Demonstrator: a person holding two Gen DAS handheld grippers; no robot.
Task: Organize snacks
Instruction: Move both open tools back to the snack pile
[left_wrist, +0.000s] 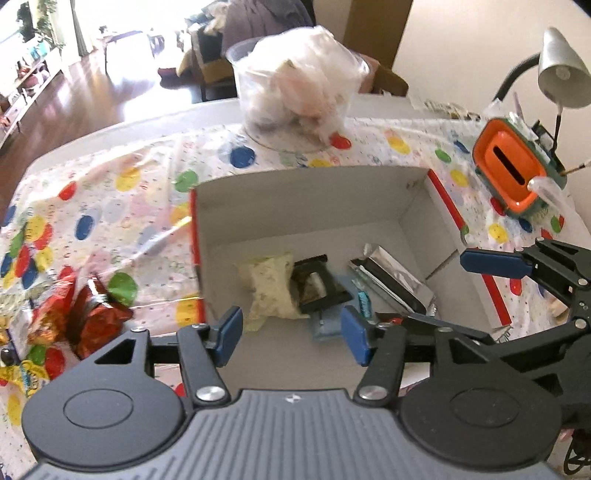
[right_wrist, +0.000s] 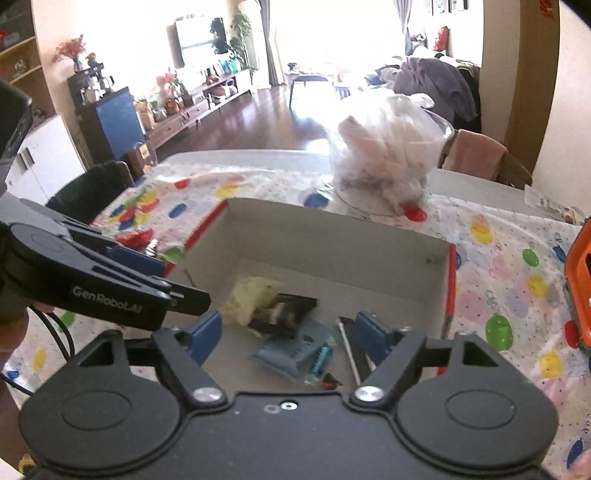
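Note:
A white cardboard box with red edges (left_wrist: 295, 195) (right_wrist: 332, 236) sits on the dotted tablecloth. Inside lie a pale yellow snack packet (left_wrist: 269, 288) (right_wrist: 247, 299), a black packet (left_wrist: 317, 284) (right_wrist: 284, 314), a blue packet (left_wrist: 328, 325) (right_wrist: 291, 350) and a silver packet (left_wrist: 391, 277). My left gripper (left_wrist: 291, 336) is open and empty above the box's near edge. My right gripper (right_wrist: 290, 334) is open and empty over the box; it also shows in the left wrist view (left_wrist: 491, 264). Red and yellow snack packets (left_wrist: 74, 317) lie on the cloth left of the box.
A clear tub stuffed with plastic bags (left_wrist: 303, 85) (right_wrist: 388, 147) stands behind the box. An orange and green holder (left_wrist: 513, 170) and a grey desk lamp (left_wrist: 561, 70) stand at the right. The table edge runs at the far side, chairs beyond.

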